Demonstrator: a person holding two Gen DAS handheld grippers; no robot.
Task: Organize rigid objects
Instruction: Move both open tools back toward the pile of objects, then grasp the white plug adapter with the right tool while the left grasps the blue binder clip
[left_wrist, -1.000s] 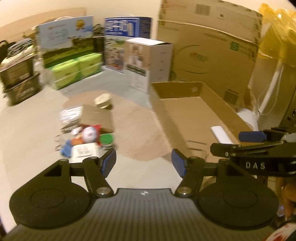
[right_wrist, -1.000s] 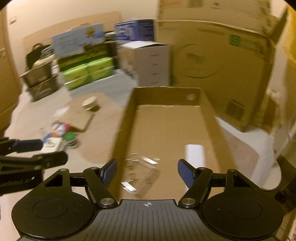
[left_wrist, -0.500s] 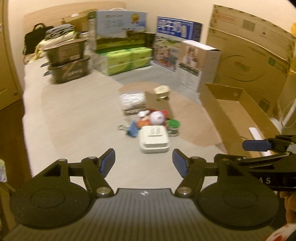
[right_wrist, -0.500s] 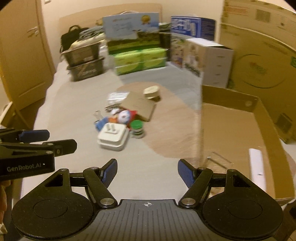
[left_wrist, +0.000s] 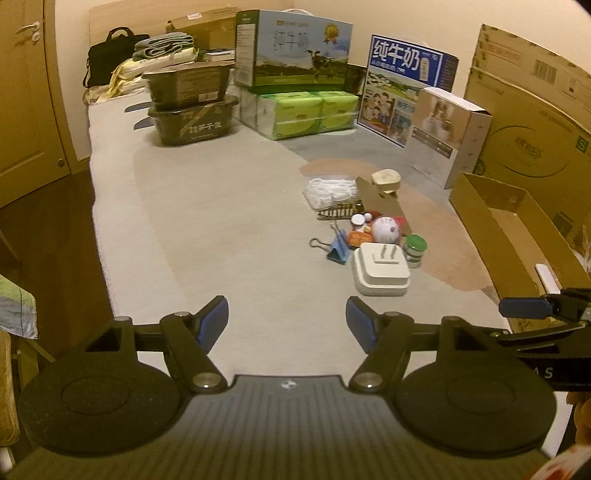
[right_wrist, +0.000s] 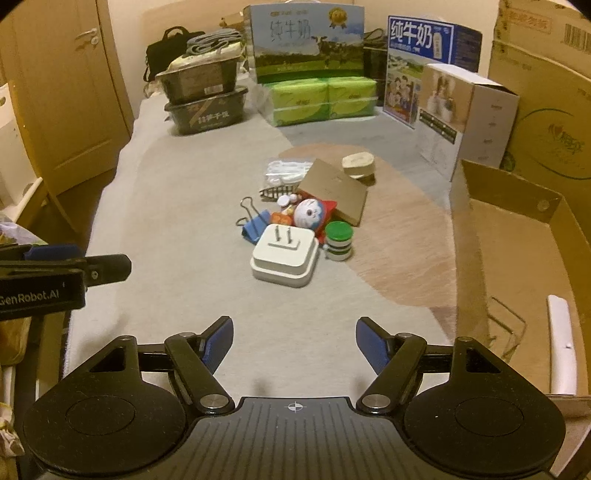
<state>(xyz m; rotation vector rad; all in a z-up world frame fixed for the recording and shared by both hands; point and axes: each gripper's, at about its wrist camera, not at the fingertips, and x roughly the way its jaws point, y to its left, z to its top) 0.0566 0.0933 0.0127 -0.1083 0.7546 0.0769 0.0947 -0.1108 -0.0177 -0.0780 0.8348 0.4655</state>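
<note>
Both grippers empty rn: left gripper (left_wrist: 286, 319) jaws opening, right gripper (right_wrist: 294, 341) spread wide w/ nothing between. Pile w/ white plug adapter (right_wrist: 284, 256) sits mid-carpet, cardboard box (right_wrist: 517, 236) right beside.

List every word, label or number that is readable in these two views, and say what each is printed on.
"纯牛奶": blue milk carton.
"纯牛奶", faint: green milk carton.
"GenRobot.AI": side of the left hand-held gripper.
"A S", partly cut off: side of the right hand-held gripper.
"S" in a green square: big cardboard box.
Dark tub: white characters too blurred to read.
Barcodes and small print elsewhere: unreadable.
</note>
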